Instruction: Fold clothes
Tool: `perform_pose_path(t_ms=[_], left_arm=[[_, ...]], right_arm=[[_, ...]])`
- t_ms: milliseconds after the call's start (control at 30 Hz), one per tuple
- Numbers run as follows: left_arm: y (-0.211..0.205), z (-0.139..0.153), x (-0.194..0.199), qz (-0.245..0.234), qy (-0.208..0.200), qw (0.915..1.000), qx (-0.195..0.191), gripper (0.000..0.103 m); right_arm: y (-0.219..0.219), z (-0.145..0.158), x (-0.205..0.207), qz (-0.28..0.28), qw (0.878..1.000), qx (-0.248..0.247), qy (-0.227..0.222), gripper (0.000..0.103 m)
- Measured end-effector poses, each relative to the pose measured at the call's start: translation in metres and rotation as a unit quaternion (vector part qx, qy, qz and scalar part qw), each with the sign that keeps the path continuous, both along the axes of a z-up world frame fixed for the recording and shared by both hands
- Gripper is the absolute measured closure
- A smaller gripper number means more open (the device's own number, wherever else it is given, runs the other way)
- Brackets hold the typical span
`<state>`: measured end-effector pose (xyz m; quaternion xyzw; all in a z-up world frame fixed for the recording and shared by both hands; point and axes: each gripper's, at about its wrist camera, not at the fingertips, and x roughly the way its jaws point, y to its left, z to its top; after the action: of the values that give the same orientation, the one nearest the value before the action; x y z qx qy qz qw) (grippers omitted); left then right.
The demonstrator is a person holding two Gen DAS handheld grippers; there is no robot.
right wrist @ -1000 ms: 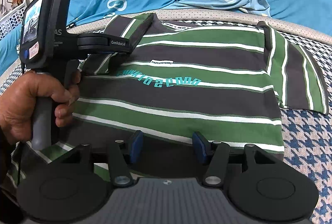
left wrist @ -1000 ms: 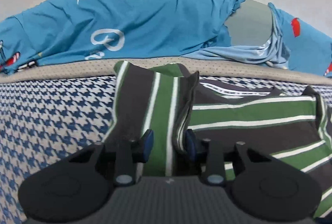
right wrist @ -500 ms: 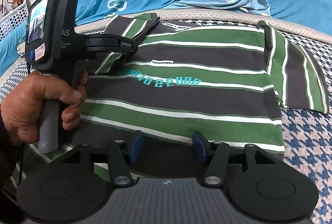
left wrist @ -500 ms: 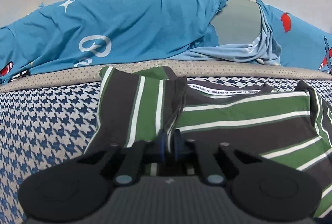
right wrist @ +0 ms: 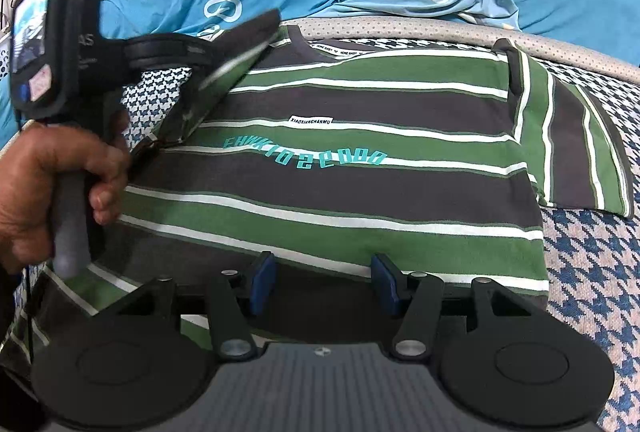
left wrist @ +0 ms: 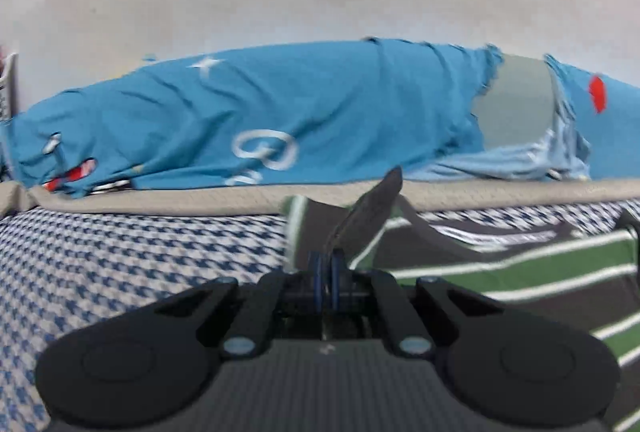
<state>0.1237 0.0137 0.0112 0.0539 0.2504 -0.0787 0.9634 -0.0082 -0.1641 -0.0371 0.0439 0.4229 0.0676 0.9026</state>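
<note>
Pinching the striped shirt's left sleeve, the left gripper has its blue pads pressed together on the cloth, with a dark flap of sleeve sticking up and away from the tips. In the right wrist view this gripper is seen from the side, gripped by a hand, and the sleeve hangs from it as a raised fold above the bed cover, its lower part blurred.

Below the shirt's hem sits the right gripper, its jaws standing about half open with nothing between the pads; the hem's dark band lies just beyond the tips, and whether the pads touch the cloth cannot be told.

Spread flat on the blue-and-white houndstooth bed cover, the shirt lies front up, with its collar toward the far edge of the bed and its hem toward the near edge. It has broad green and dark grey bands separated by thin white lines, a small white label across the chest and a curved row of teal letters beneath it. Its right sleeve lies flat on the cover toward the bed's right edge, its stripes running crosswise to those of the body.

Along the far edge of the bed, past a beige dotted border, lies a bright blue sheet with white and red prints, bunched around a grey patch.
</note>
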Motion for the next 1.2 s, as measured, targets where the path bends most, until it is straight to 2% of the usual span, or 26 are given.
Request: perform_pose_path(t_ms=[233,500,600,700,767,967,1200], left_arm=[[0.038,0.004,0.008,0.060,-0.012,0.9980,0.018,0.100],[0.087,-0.003,0.021,0.135,-0.018,0.9893,0.053,0.100],[0.106,-0.008,0.030,0.173,-0.005,0.9821,0.075,0.100],[0.127,-0.018,0.036,0.220,0.032,0.9722,0.074,0.100],[0.137,-0.024,0.039,0.234,0.048,0.9685,0.070,0.100],[0.133,-0.014,0.030,0.207,0.049,0.9765,0.037,0.094],[0.089,-0.002,0.017,0.125,0.055,0.9905,0.015,0.093]], right_arm=[[0.003,-0.001,0.001,0.001,1.000,-0.006,-0.002,0.050],[0.009,-0.002,0.003,0.005,1.000,-0.014,-0.006,0.045],[0.011,-0.003,0.002,0.007,1.000,-0.017,-0.008,0.044],[0.013,-0.004,0.002,0.012,1.000,-0.023,-0.009,0.042],[0.014,-0.004,0.002,0.014,0.999,-0.026,-0.010,0.041],[0.016,-0.004,0.003,0.013,1.000,-0.025,-0.010,0.039],[0.011,-0.002,0.002,0.014,1.000,-0.016,-0.009,0.040]])
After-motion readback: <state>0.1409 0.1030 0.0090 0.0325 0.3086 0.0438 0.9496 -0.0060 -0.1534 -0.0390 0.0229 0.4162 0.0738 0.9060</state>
